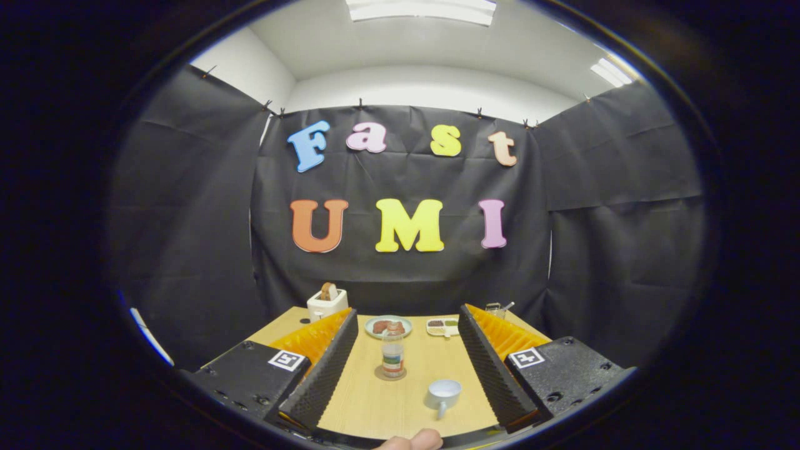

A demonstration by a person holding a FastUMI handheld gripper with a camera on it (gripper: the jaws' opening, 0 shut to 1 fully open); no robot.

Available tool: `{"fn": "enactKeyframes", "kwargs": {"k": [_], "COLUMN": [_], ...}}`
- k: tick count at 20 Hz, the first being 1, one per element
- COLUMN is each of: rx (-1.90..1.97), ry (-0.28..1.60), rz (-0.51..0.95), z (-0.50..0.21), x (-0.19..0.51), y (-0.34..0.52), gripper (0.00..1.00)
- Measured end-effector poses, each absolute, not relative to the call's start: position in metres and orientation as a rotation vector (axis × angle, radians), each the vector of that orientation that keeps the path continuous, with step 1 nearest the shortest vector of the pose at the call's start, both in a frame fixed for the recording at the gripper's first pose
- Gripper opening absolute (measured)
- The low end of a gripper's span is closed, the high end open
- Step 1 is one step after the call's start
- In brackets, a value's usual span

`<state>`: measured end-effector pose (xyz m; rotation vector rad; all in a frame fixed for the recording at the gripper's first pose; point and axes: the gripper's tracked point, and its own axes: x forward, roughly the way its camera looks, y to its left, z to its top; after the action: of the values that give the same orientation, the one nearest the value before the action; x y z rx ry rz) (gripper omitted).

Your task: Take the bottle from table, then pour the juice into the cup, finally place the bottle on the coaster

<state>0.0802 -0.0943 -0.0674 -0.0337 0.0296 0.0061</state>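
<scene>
A small clear bottle [392, 357] with a striped label stands upright on a round brown coaster [382, 376], in the middle of the wooden table [362, 406]. It sits between my two fingers, apart from both. A white cup [443, 394] with its handle towards me stands to the right of the bottle and nearer to me, close to the right finger [490, 365]. My gripper [407, 317] is open wide, with nothing held.
Beyond the bottle lie a round plate [377, 334] with brown food and a small white divided tray [442, 326]. A white toaster [327, 304] with a slice in it stands far left; a glass with a spoon [497, 308] far right. A person's fingertip [415, 440] shows nearest me.
</scene>
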Motion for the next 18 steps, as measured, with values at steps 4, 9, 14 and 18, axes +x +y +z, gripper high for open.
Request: {"fn": "enactKeyframes", "kwargs": {"k": [4,9,14,18], "rx": [-0.030,-0.020,-0.026,-0.029], "ry": [0.034,0.017,0.025,0.017], "rz": [0.013,0.022,0.030,0.040], "z": [-0.075,-0.076,-0.083,-0.083], "x": [0.080,0.077,0.075,0.073], "y": [-0.094,-0.090,-0.083,-0.076], "gripper": [1.00,1.00,1.00,1.00]}}
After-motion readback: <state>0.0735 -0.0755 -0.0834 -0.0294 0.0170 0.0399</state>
